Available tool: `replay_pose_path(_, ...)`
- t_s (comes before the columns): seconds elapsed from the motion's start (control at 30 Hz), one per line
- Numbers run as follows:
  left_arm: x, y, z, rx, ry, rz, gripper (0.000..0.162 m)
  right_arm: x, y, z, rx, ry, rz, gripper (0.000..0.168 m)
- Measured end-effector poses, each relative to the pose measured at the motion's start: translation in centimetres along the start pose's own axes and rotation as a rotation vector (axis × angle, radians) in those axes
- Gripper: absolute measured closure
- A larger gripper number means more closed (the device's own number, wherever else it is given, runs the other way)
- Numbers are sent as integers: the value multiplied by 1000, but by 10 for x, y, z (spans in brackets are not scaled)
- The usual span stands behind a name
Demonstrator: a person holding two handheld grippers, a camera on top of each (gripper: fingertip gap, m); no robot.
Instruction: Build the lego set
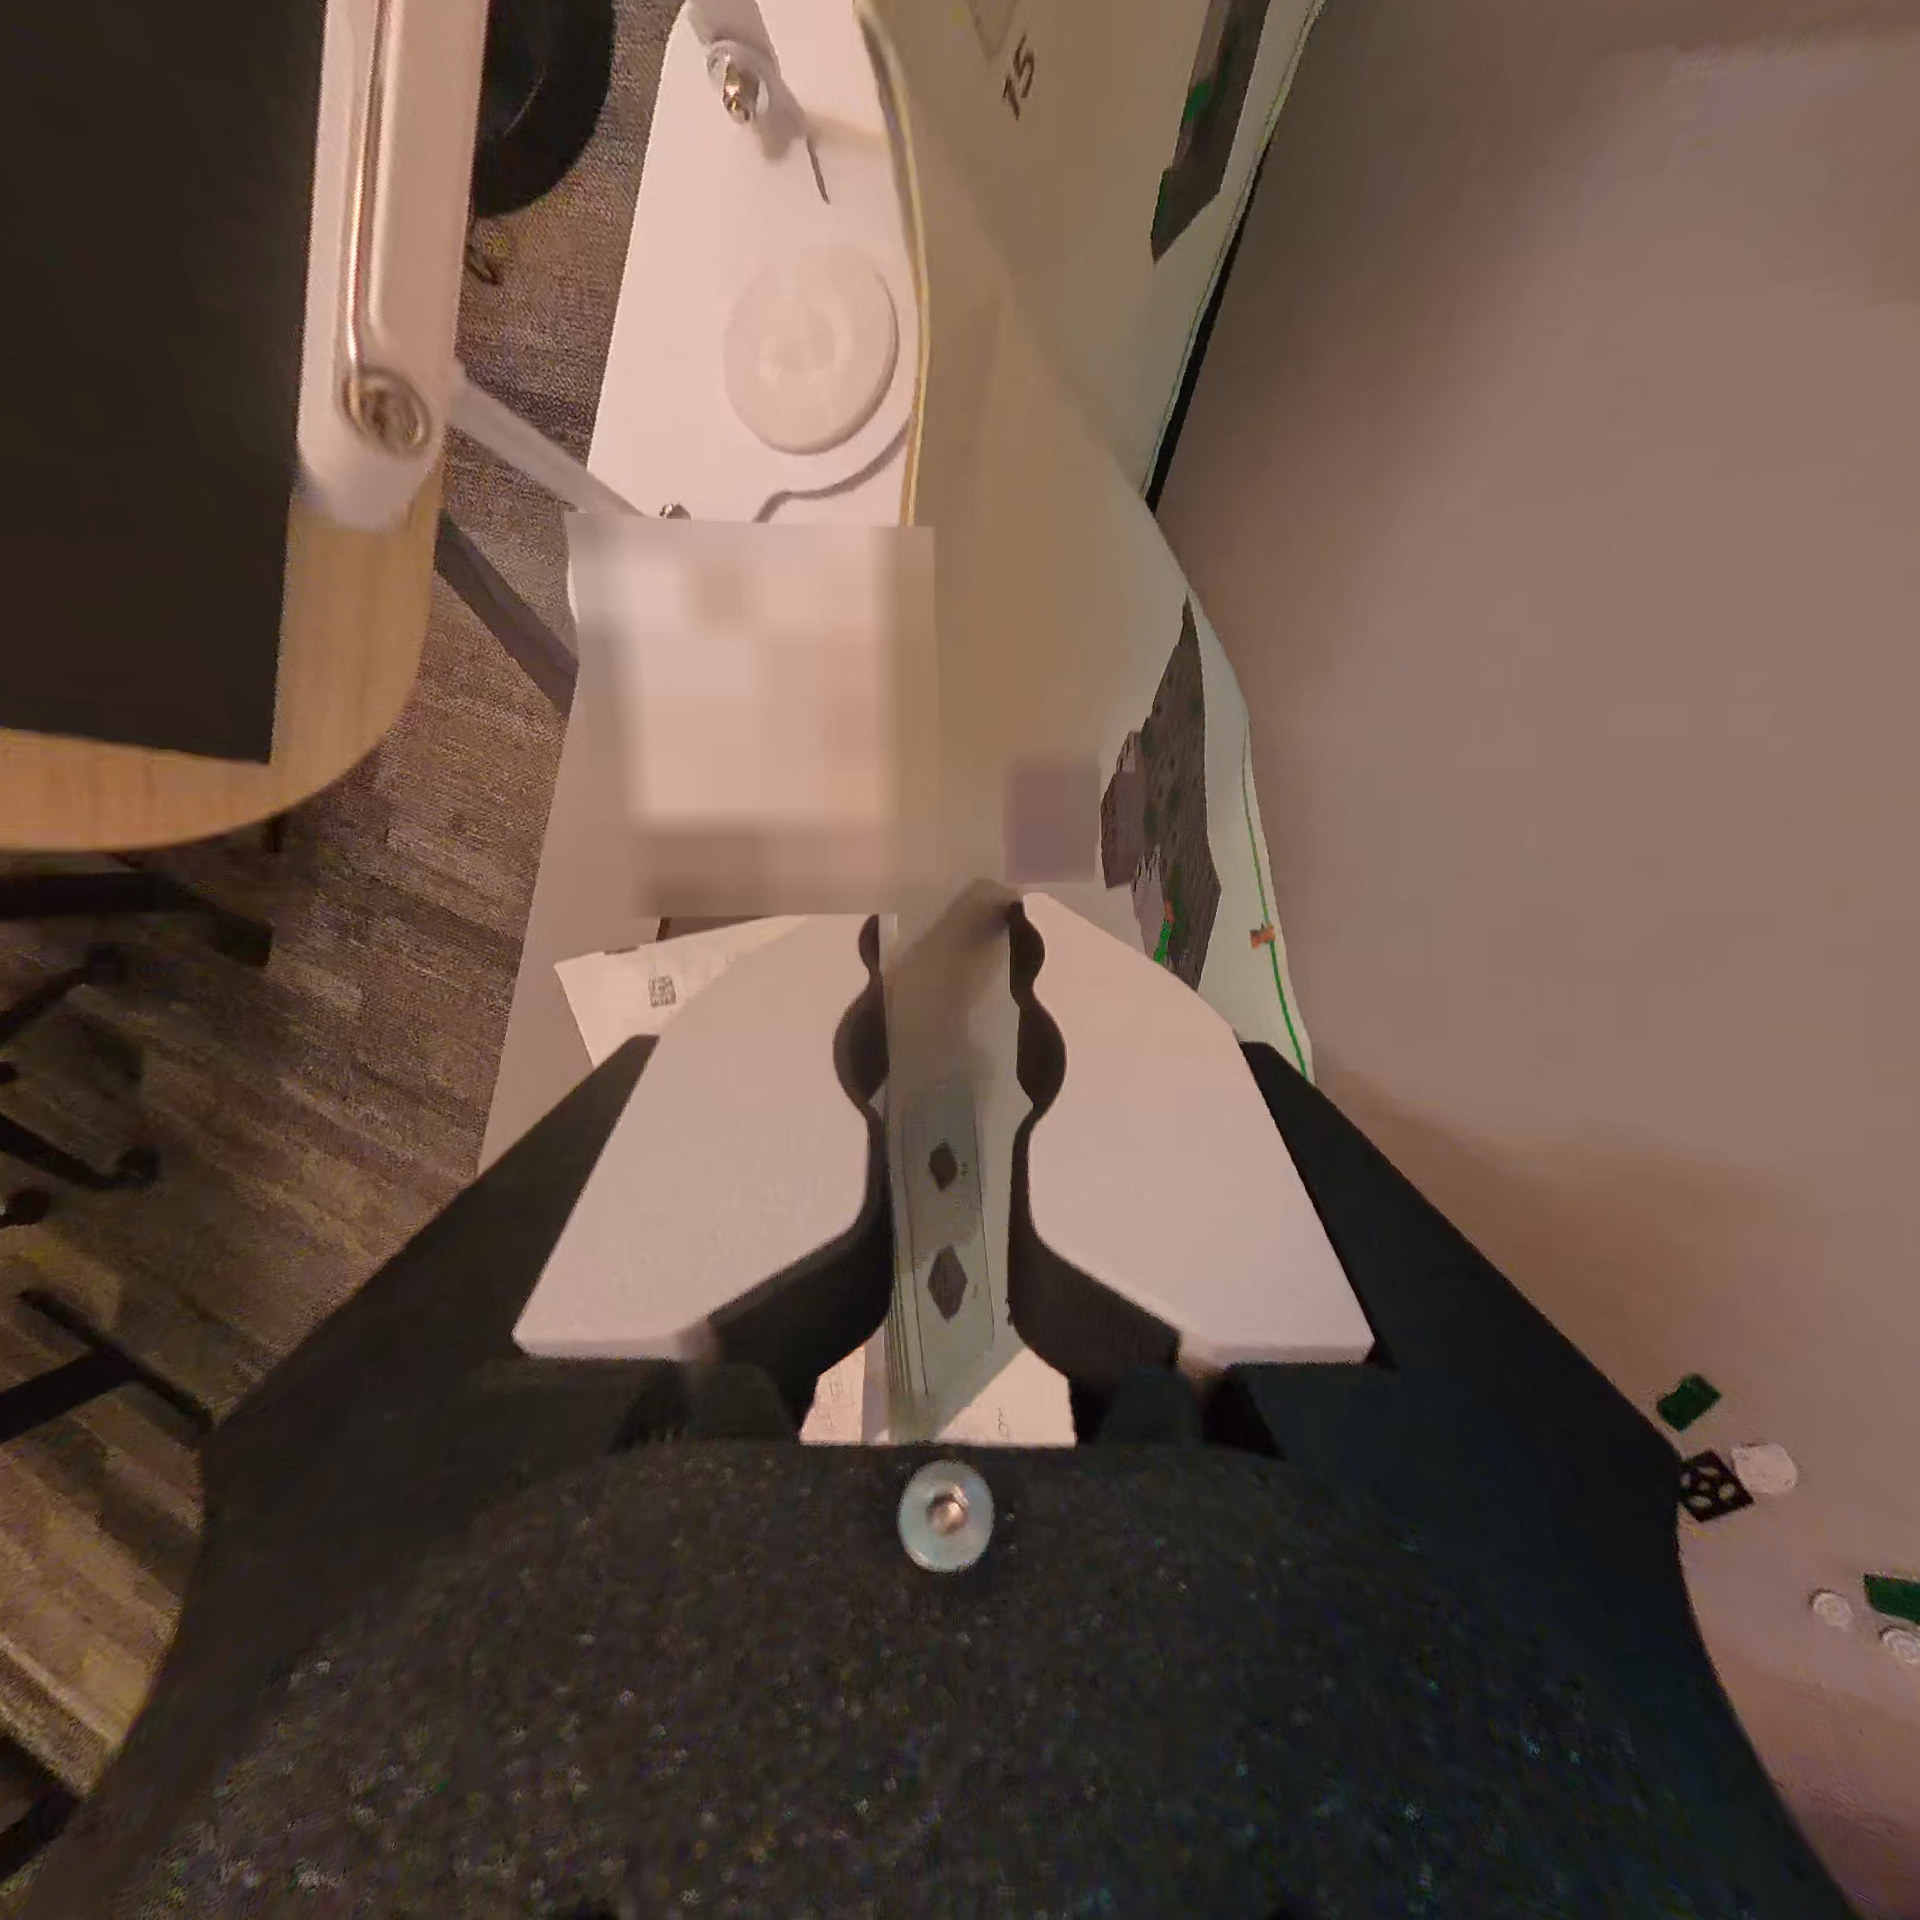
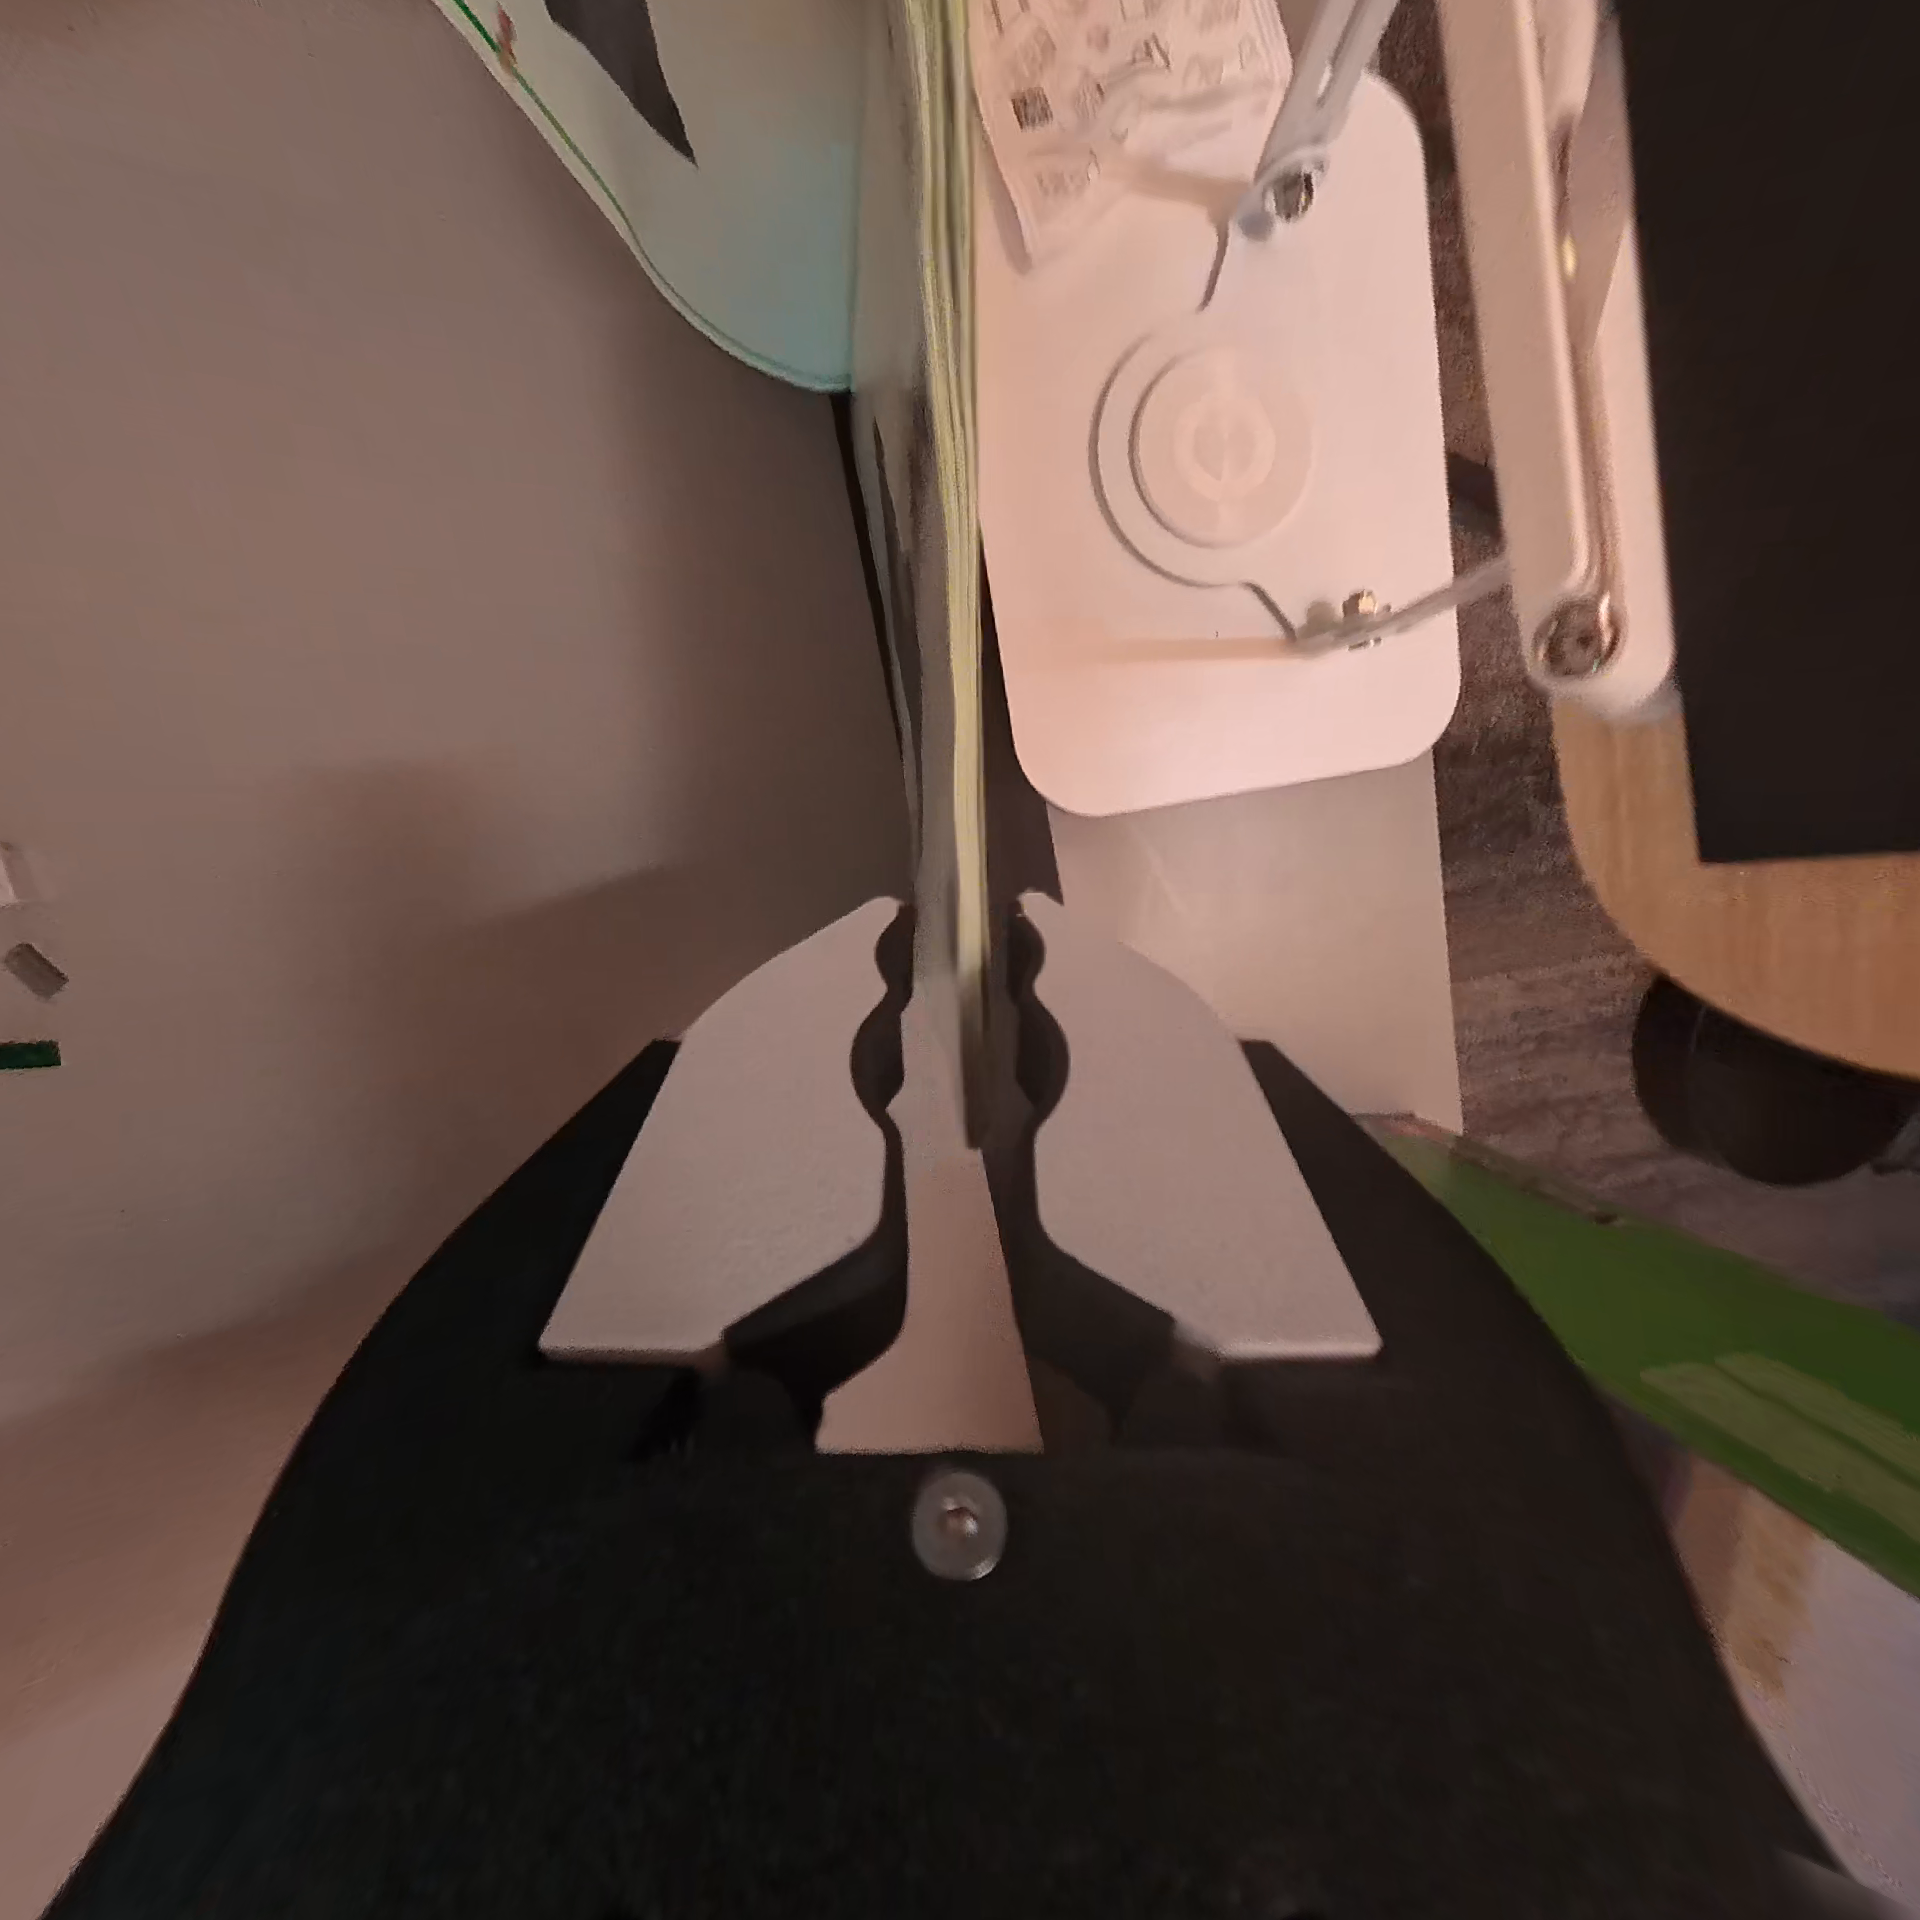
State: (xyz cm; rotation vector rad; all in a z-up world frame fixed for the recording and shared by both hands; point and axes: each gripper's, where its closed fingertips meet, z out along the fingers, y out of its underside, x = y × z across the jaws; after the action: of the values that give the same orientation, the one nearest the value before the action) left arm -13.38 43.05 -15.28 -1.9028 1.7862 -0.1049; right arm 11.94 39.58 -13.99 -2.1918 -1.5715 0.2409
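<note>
**A:** Status?

**B:** Both my grippers are on the instruction booklet [image 1: 1049, 665], not on bricks. Left gripper [image 1: 948, 925] has its fingers pinched on a single page, edge-on between the tips. Right gripper [image 2: 961, 914] is pinching the thicker stack of pages [image 2: 951, 623], also edge-on.

**A:** So turning a page?

**B:** My read, yes. Booklet is held up off the table [image 1: 1558, 623], open, build diagrams facing out to the side.

**A:** Build progress?

**B:** Can't see any assembled model in either view. Only loose lego pieces [image 1: 1704, 1475] on the table at the lower right of the left view: small green, black and white bits, well apart from the booklet. A couple more at the left edge of the right view.

**A:** So early?

**B:** Can't tell how far. Judging from loose parts and the booklet in hand, plenty is left. A green box [image 2: 1714, 1382] sits at the table edge, and a white lamp base [image 2: 1226, 499] just beyond the booklet.
</note>
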Motion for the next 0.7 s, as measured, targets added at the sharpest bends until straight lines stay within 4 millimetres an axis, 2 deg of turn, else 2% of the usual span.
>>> replay_pose_path(0.07,-2,7,-4,5,-10,-15,142,1,8,2,3,6,18,151)
replay_pose_path(0.33,-3,29,-13,32,-50,-82,146,2,10,5,117,52,59,156)
replay_pose_path(0.37,-3,30,-13,39,-58,-87,149,3,10,5,124,56,64,165)
replay_pose_path(0.53,-11,25,-18,82,-91,-87,162,0,10,3,142,13,87,166)
replay_pose_path(0.7,-15,19,-19,78,-77,-81,162,4,12,-1,126,-42,144,166)
